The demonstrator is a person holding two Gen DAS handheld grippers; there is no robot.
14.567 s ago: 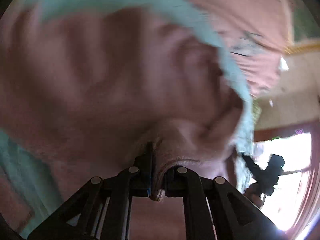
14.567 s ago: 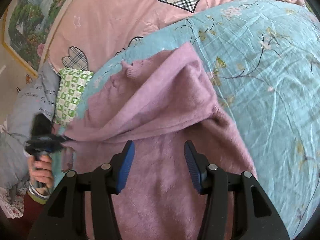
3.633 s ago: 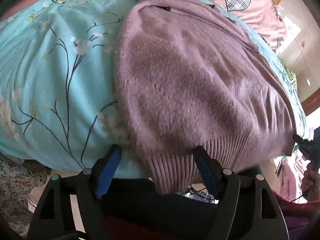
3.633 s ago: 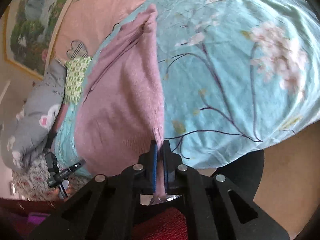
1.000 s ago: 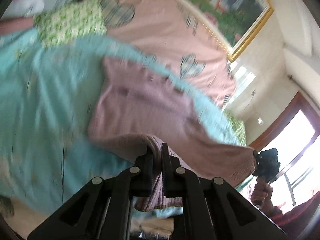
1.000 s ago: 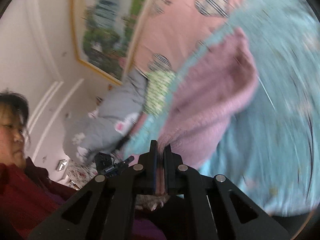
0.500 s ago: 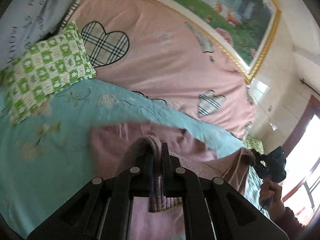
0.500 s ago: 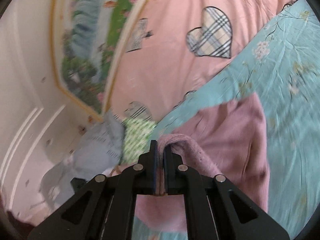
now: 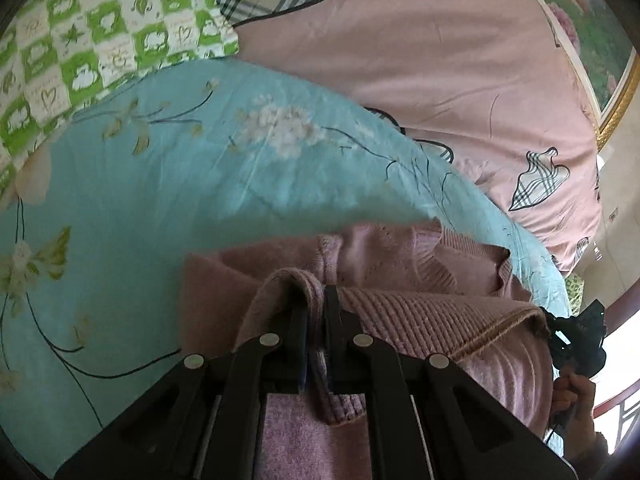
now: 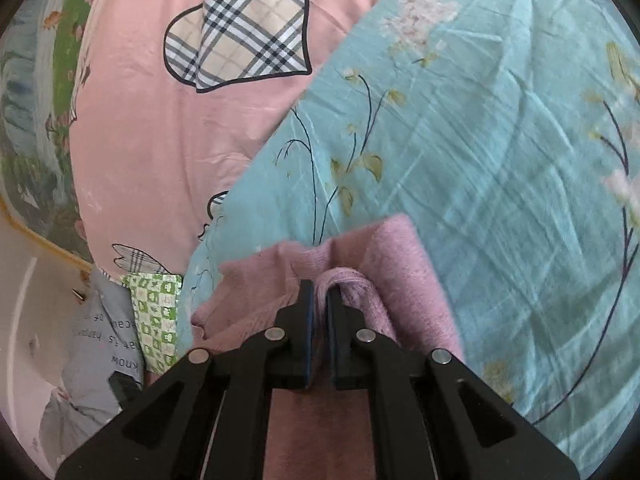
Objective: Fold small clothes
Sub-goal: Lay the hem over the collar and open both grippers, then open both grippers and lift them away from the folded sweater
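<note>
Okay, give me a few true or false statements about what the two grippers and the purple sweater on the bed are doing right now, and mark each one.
1. The left gripper is shut on the ribbed hem of the purple sweater. True.
2. The right gripper is open and holds nothing. False: it is shut on a fold of the sweater too.
3. The sweater lies on a turquoise floral quilt. True.
4. The quilt behind it is plain white. False: the pink quilt carries plaid hearts.
5. A green and white checked pillow shows in the left wrist view. True.
</note>
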